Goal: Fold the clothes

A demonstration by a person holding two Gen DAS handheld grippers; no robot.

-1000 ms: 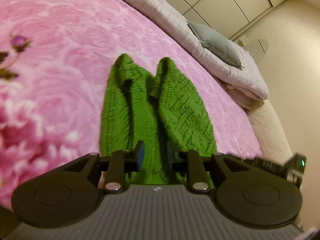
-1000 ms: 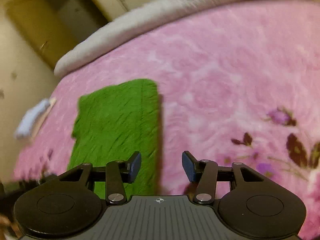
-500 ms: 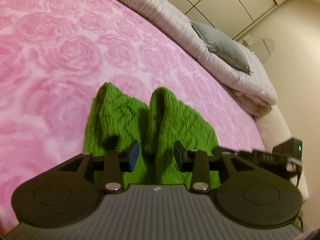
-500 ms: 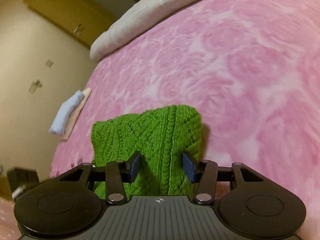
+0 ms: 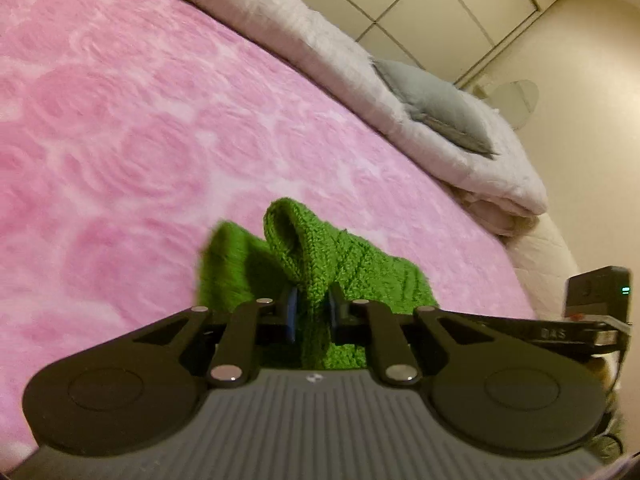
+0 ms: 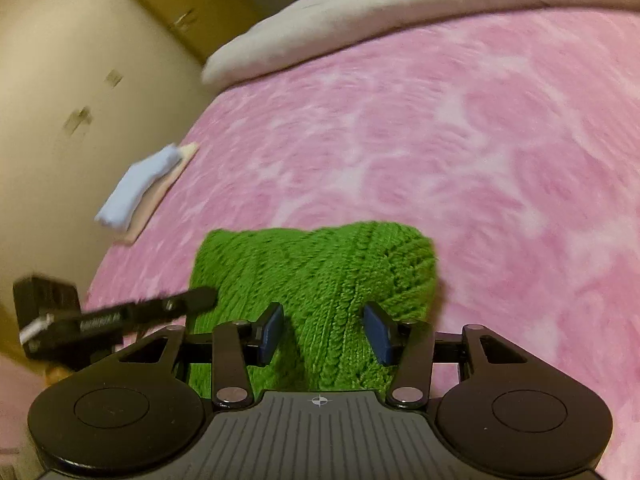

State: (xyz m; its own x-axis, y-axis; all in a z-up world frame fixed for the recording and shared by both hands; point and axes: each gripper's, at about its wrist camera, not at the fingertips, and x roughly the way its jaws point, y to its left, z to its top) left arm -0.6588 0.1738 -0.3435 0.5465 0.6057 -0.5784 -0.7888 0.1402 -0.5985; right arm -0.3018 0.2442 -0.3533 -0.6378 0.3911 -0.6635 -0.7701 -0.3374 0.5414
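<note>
A pink rose-patterned blanket (image 5: 160,128) covers the bed, with a pale quilt (image 5: 328,56) and a grey pillow (image 5: 436,108) along its far edge. On the blanket, at the near edge of both views, lies the green knitted garment (image 6: 320,268), bunched into ridges. Folded pale clothes (image 6: 140,188) sit well apart by the bed's side. The left tongs (image 5: 311,312) have just been closing and now pinch a ridge of the knit. The right tongs (image 6: 323,330) stand released, a raised fold between the pads but not pressed. This looks like the gathering grip before a fold; next the right tongs need to clench, then both lift and carry together. The garment's near part is hidden under both tools, and its shape cannot be made out.
</note>
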